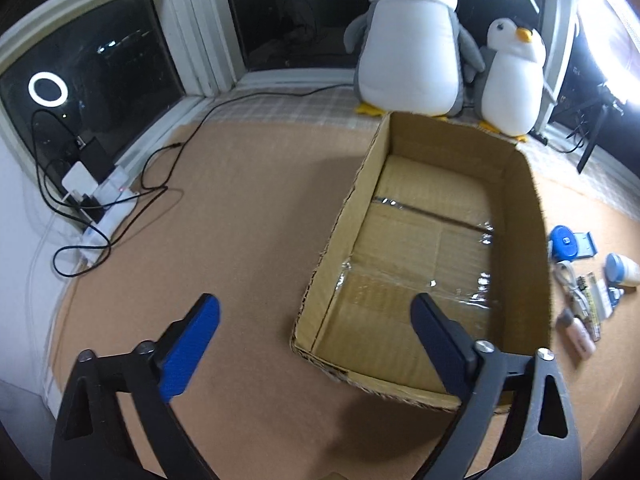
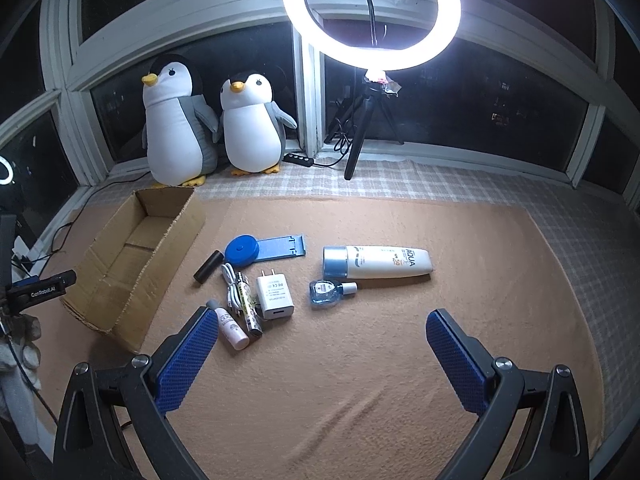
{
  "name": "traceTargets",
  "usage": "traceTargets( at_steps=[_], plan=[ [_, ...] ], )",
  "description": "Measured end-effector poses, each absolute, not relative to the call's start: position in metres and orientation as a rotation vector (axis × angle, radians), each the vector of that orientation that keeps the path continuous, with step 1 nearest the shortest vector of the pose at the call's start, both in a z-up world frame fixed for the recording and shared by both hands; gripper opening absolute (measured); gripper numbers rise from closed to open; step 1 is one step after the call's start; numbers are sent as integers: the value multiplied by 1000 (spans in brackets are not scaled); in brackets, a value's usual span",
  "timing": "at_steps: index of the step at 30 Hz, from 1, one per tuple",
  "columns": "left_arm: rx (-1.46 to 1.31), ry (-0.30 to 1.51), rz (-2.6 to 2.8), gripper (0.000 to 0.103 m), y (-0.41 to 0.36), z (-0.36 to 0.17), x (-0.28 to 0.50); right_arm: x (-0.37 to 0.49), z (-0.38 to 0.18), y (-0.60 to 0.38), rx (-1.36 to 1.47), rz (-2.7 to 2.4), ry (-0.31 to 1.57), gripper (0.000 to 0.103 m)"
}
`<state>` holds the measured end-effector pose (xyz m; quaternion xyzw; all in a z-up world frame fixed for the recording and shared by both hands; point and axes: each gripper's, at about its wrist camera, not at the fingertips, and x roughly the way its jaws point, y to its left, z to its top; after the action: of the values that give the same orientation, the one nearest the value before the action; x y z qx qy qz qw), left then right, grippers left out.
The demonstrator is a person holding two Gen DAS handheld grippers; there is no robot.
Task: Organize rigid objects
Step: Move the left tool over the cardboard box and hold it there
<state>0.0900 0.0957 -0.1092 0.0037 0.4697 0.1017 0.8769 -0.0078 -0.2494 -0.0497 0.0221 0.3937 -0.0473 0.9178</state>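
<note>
Both hand-held grippers spread, empty: left [image 1: 316, 328] over the near-left corner of the empty box [image 2: 132, 280]; right [image 2: 320, 344] hangs before the items. Your charger [image 2: 274, 290], at 11 o'clock from the right hand-held gripper, looks light, stiff, smooth; pinch its flat sides.

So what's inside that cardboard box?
Nothing: the box shows only its taped cardboard floor. The left gripper's finger covers a small part of the near corner.
</note>
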Motion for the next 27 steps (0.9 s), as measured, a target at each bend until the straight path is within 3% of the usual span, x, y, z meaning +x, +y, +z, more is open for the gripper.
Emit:
traceTargets(
  at_steps=[7, 18, 21, 27],
  plan=[
    [12, 1020, 222, 85, 99, -128, 103, -2, -59, -254, 51, -106, 830, 103],
    [11, 1089, 195, 58, 96, -154, 112, 10, -74, -264, 59, -119, 859, 102],
    [-9, 1116, 183, 45, 97, -160, 113, 14, -78, -265, 56, -118, 866, 102],
    [-16, 1117, 174, 41, 97, -161, 115, 22, -82, -268, 50, -112, 867, 102]
  ],
)
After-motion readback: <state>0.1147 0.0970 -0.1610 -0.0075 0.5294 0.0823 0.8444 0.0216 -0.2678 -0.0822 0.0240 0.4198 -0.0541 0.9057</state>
